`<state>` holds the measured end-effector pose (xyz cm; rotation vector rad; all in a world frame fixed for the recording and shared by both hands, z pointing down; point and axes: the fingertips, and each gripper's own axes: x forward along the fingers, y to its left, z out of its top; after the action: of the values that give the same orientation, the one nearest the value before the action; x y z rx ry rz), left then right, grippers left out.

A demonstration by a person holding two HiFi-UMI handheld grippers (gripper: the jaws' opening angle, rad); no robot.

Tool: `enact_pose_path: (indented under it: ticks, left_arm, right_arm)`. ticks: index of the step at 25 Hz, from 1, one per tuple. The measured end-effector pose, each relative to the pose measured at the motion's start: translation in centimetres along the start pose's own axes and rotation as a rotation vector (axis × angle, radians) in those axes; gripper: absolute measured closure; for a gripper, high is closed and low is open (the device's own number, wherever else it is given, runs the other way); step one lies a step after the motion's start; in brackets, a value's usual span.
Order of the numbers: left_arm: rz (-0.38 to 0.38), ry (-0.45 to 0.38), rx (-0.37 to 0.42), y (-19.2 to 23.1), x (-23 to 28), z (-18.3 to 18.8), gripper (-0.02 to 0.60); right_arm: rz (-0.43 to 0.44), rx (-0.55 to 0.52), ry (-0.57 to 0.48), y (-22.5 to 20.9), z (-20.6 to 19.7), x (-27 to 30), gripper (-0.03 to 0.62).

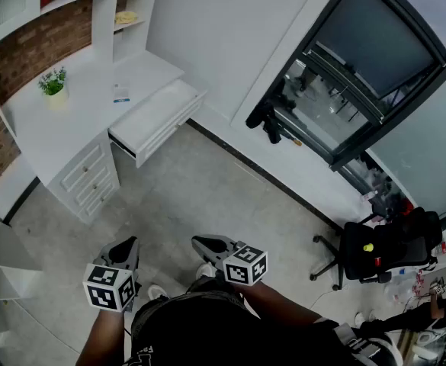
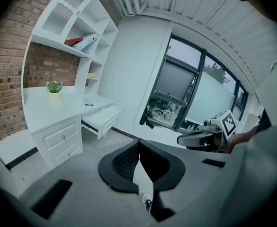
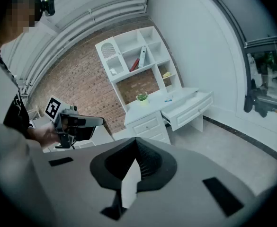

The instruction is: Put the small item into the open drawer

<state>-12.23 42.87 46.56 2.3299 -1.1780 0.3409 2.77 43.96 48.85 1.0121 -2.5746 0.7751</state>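
L tool, R tool closed, empty — desk item too small to ID

Brick wall behind white desk — grey floor, dark-framed window, black office chair.

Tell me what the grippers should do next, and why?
Probably step closer to the white desk. The left gripper and the right gripper are both shut and empty, well short of it above the floor, and the small item lies on the desktop just behind the open drawer.
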Motion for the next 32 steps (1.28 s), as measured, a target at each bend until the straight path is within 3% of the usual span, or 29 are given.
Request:
enact_pose_path:
  ticks: [16, 22, 32]
  left_arm:
    - [-0.011, 0.0, 0.025, -0.8, -0.1, 0.0, 0.563]
    - [-0.017, 0.005, 0.031, -1.1, -0.2, -0.4, 0.563]
    - [0.012, 0.027, -0.014, 0.2, 2.2, -0.8, 0.563]
  right_arm:
    - [0.014, -0.011, -0.004, 0.8, -0.1, -0.6, 0.589]
    - [-0.025, 0.006, -0.003, 0.0, -0.1, -1.2, 0.589]
    - [-0.019, 0.048, -0.006, -2.9, 0.4, -0.2, 0.589]
